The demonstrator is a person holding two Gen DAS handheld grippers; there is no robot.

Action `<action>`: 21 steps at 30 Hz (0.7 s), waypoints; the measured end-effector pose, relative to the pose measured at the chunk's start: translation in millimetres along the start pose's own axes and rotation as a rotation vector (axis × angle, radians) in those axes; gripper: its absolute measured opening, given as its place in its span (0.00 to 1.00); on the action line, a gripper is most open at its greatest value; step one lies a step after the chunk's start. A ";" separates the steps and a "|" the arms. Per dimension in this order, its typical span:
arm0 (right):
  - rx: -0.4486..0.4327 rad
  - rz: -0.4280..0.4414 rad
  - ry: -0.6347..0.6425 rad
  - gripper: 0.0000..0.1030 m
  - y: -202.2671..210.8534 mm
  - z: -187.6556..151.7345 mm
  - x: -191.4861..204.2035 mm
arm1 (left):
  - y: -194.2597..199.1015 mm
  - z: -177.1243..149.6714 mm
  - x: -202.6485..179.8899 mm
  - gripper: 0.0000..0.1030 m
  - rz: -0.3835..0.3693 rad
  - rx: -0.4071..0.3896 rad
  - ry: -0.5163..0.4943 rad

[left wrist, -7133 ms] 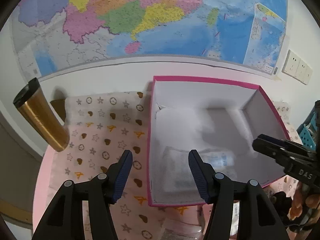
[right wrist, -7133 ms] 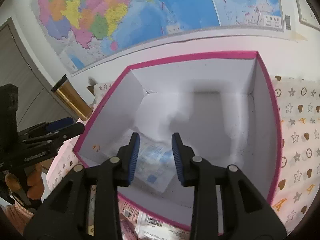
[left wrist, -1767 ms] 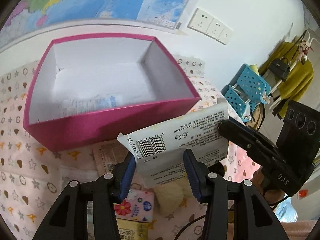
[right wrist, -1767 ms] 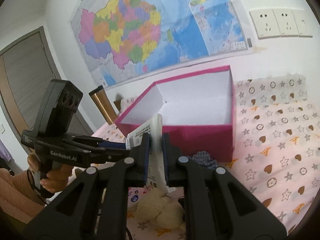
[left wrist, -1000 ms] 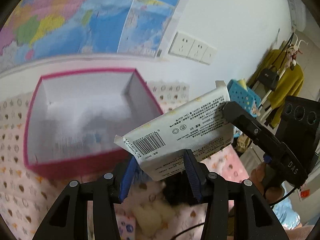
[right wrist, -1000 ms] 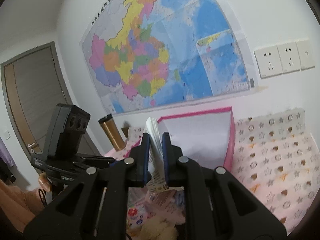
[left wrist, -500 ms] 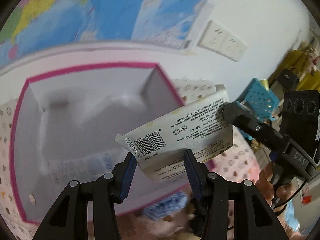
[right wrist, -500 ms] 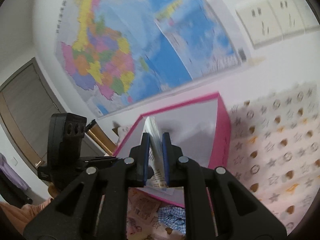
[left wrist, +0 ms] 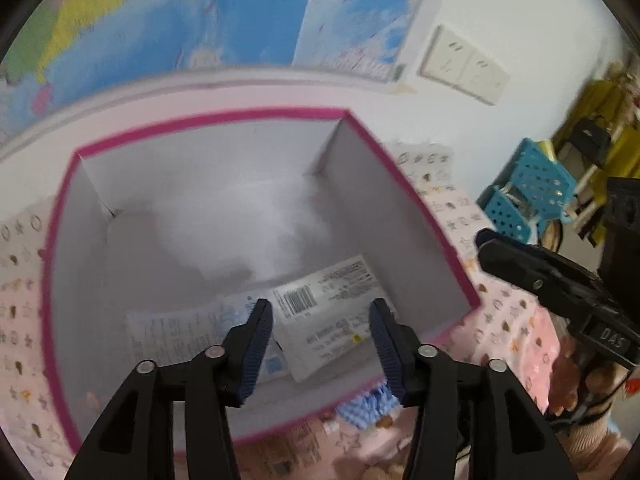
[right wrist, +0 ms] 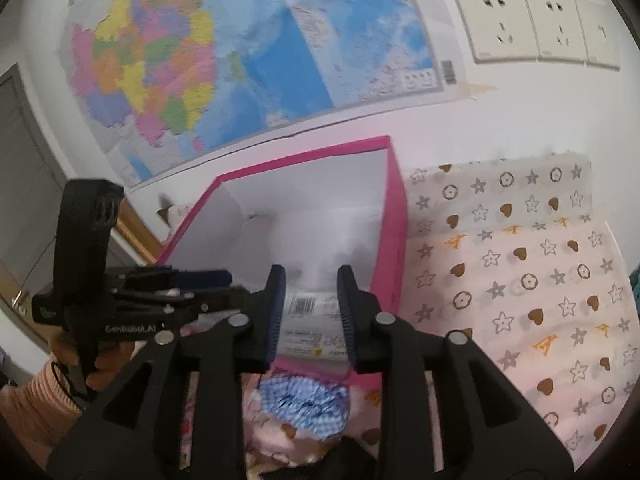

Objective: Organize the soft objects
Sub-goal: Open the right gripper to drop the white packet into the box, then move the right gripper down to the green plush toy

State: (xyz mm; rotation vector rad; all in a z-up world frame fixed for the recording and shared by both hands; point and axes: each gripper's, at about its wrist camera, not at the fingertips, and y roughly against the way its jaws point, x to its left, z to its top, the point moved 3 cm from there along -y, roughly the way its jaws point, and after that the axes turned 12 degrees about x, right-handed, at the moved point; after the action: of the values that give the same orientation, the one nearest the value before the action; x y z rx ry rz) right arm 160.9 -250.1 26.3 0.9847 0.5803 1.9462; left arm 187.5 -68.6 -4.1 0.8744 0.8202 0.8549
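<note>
The table cover [right wrist: 520, 280], a pink cloth printed with stars and hearts, is lying under everything, and the items awaiting sorting are sitting on it close in front of the person.

The pink box [left wrist: 400, 176] is standing open-topped against the wall, serving as the collection point; its white interior is taking the flat packs so that they can lie side by side on the floor of the box.

The white wipes pack [left wrist: 332, 312], barcode side up, is lying tilted in the near right part of the box, its left edge overlapping a second pack [left wrist: 180, 332] with blue print that is lying flat to its left. The tilt suggests a drop, not a careful laying-down.

The left gripper [left wrist: 322, 334] is hanging over the near wall of the box with its jaws parted about halfway, having just been opening; the pack is showing between them but lying below, untouched by the pads.

The right gripper [right wrist: 310, 312] is pointing at the box from the near right corner, its jaws likewise just opened to a narrow gap and holding nothing; the pack is seen through the gap.

A blue checked cloth item [right wrist: 304, 404] is lying outside the box against its near wall, probably a next candidate for sorting.
</note>
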 end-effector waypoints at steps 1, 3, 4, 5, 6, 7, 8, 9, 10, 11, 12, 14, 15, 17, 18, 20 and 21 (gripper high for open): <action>-0.006 0.001 0.018 0.34 3.2 -3.0 5.5 | 6.3 -2.1 -2.3 0.58 0.002 -0.015 -0.005; -0.011 0.002 0.059 0.36 9.6 -12.3 18.0 | 25.3 -12.6 -4.3 0.59 0.013 -0.060 -0.018; -0.011 0.014 0.070 0.36 10.6 -15.0 22.8 | 34.2 -18.8 -4.9 0.60 0.020 -0.079 -0.023; -0.008 0.027 0.076 0.36 11.2 -17.7 27.3 | 45.0 -26.5 -4.8 0.62 0.030 -0.103 -0.027; -0.001 0.048 0.092 0.36 12.4 -23.4 33.8 | 52.5 -31.9 -5.0 0.63 0.035 -0.121 -0.031; 0.001 0.056 0.105 0.36 13.1 -26.0 39.3 | 59.9 -37.6 -4.2 0.64 0.038 -0.136 -0.033; -0.003 0.070 0.126 0.36 15.1 -31.5 46.6 | 67.6 -44.4 -2.7 0.66 0.046 -0.152 -0.026; -0.004 0.083 0.142 0.36 16.5 -35.3 52.2 | 77.1 -53.2 0.6 0.68 0.055 -0.173 -0.016; 0.000 0.098 0.156 0.38 17.2 -40.3 58.2 | 84.1 -61.5 3.7 0.68 0.062 -0.186 -0.010; 0.004 0.115 0.165 0.39 17.4 -45.9 64.5 | 88.9 -67.5 5.4 0.68 0.074 -0.196 0.000; 0.002 0.125 0.175 0.40 17.0 -50.0 69.0 | 94.5 -75.6 9.0 0.68 0.092 -0.208 0.011; 0.007 0.142 0.198 0.43 15.0 -59.6 78.8 | 101.7 -90.4 17.5 0.68 0.121 -0.224 0.031; 0.016 0.158 0.204 0.44 12.7 -65.0 83.6 | 105.5 -100.0 24.4 0.69 0.122 -0.232 0.047; 0.048 0.190 0.218 0.44 5.3 -76.1 93.7 | 107.1 -109.9 36.9 0.69 0.120 -0.254 0.069; 0.060 0.191 0.229 0.44 1.9 -80.7 98.0 | 106.1 -110.1 43.2 0.69 0.149 -0.270 0.090; 0.084 0.194 0.251 0.44 -5.0 -90.9 106.6 | 103.2 -109.9 55.2 0.69 0.153 -0.296 0.149; 0.102 0.200 0.262 0.44 -8.5 -95.8 111.3 | 102.2 -109.6 58.0 0.69 0.112 -0.302 0.167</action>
State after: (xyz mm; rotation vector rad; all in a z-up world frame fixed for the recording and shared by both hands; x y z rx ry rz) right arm 51.2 -153.3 10.9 0.8828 0.7588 2.2629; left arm 88.2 53.6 27.9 0.5924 0.7663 1.1294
